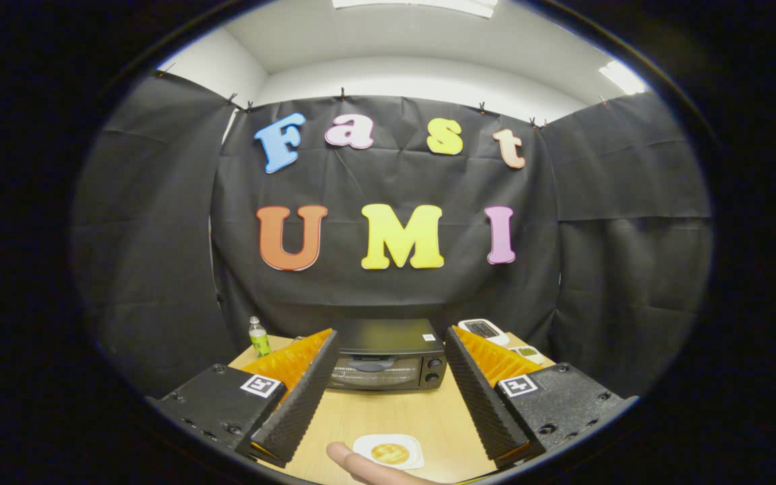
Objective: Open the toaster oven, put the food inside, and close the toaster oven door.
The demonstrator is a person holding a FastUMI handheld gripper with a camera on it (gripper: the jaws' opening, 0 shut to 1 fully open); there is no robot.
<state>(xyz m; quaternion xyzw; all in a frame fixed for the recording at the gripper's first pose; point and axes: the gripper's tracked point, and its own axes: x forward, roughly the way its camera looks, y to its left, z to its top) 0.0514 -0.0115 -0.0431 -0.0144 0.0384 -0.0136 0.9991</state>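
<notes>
1. Toaster oven (386, 357) is sitting at the far side of the wooden table (388, 414), backed against the booth's dark cloth wall, its glass door facing the gripper and looking closed, with the handle running along the door's top.
2. Its two knobs are stacking up on the door's right side, so a pull on the handle is likely what the first step is calling for.
3. Food, a round golden biscuit or small cake (389, 453), is resting on a small white plate (411, 448) at the table's near side, probably set there to be within easy reach once the door is down.
4. A person's finger (354, 465) is lying just beside the plate, touching or nearly touching its rim; I cannot tell which.
5. The gripper (385, 391) is hovering above the table with its fingers spread wide and holding nothing.
6. The oven is showing beyond the fingertips, framed in the gap between them, well apart from them.
7. The plate is lying lower down between the fingers, nearer than the oven.
8. A green-labelled bottle (259, 337) is standing left of the oven, and a white device (483, 330) with a smaller white gadget (528, 352) is sitting to its right.
9. Judging by this, the task is hardly begun.
</notes>
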